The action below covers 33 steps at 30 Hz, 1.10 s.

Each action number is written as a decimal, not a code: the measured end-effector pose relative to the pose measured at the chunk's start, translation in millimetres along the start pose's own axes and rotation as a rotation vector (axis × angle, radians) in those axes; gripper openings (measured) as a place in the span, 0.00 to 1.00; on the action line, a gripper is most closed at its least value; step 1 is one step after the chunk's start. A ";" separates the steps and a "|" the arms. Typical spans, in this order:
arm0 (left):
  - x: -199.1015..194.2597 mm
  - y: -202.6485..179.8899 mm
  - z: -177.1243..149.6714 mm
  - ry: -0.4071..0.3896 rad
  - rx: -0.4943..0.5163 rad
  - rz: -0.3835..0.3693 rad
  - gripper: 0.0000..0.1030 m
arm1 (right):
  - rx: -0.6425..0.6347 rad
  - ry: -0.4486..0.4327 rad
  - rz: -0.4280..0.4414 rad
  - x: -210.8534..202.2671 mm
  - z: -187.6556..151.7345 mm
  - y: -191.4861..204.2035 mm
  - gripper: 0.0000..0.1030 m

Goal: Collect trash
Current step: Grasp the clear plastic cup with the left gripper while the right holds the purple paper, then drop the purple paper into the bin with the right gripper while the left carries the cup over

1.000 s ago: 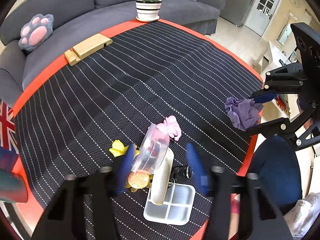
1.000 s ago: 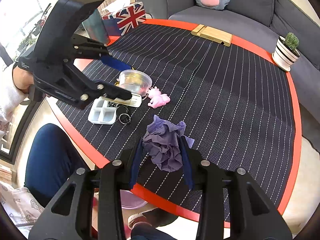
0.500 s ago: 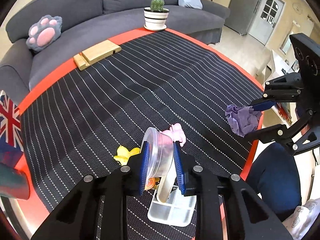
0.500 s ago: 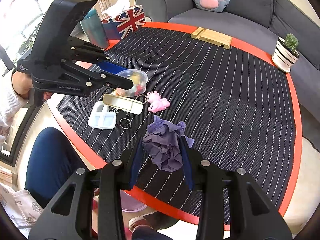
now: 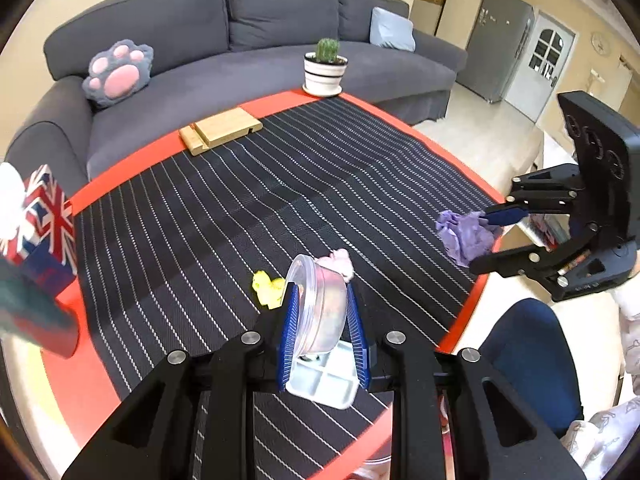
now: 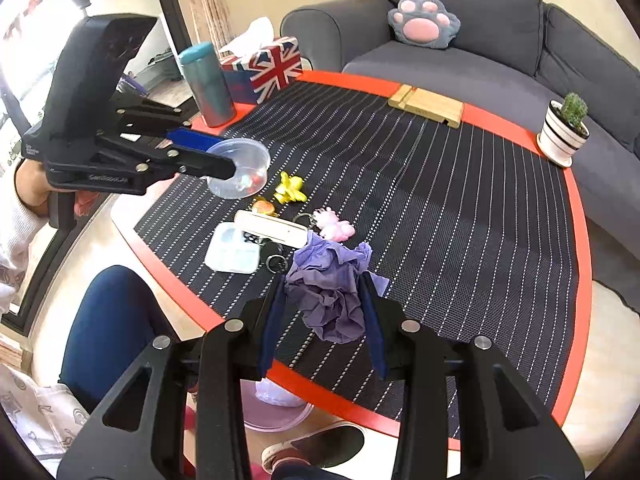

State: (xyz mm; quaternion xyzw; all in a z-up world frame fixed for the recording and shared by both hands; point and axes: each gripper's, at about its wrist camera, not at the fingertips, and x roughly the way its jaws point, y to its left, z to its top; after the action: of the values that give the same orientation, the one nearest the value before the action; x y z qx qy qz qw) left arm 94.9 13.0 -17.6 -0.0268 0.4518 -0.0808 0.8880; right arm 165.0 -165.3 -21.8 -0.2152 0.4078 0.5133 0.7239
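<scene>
Left claw (image 5: 324, 328): closed on the clear plastic tub (image 5: 320, 308), blue pads pressing its two sides; its jaws closed in within the last second and the tub sits between them, lifted off the counter (image 5: 280, 184) and tipped on edge.
Right claw (image 6: 326, 320): closed around the purple crumpled paper (image 6: 332, 292), which is pinched between the pads and held above the counter's near red rim.
Tub, handling: thin, light and stiff enough to hold shape, but likely slick and easy to crush; a gentle squeeze across the wall just under the rim looks safest.
Paper, handling: soft, almost weightless, compressible; any grip through the middle of the wad should hold.
Tub contents: something reddish shows through the wall in the right wrist view; what it is cannot be told.
White divided tray (image 6: 234, 250): lies on the counter near the edge; its compartments look empty.
Bin (image 6: 272, 412): a pale container shows below the counter edge with something white inside, probably the drop point.
</scene>
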 end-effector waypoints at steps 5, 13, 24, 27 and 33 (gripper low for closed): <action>-21.0 -13.6 -15.9 -0.026 -0.004 -0.004 0.24 | -0.009 -0.032 0.003 -15.4 -2.3 10.4 0.36; -46.2 -42.9 -39.0 -0.061 0.015 -0.018 0.24 | -0.038 -0.071 0.026 -38.8 -12.6 34.5 0.36; -60.1 -67.0 -70.2 -0.085 0.008 -0.025 0.24 | -0.075 -0.086 0.072 -55.0 -35.3 71.0 0.36; -61.5 -71.2 -80.1 -0.084 -0.003 -0.028 0.24 | -0.077 -0.083 0.084 -55.6 -43.0 79.4 0.36; -63.2 -75.9 -99.0 -0.081 -0.030 -0.039 0.24 | -0.072 -0.049 0.122 -46.5 -60.8 92.7 0.36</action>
State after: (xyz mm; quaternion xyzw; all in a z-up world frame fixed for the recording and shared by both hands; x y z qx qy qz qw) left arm -30.6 -48.7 -16.5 -0.0524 0.4159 -0.0902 0.9034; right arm 50.9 -200.8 -9.2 -0.2031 0.3835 0.5759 0.6928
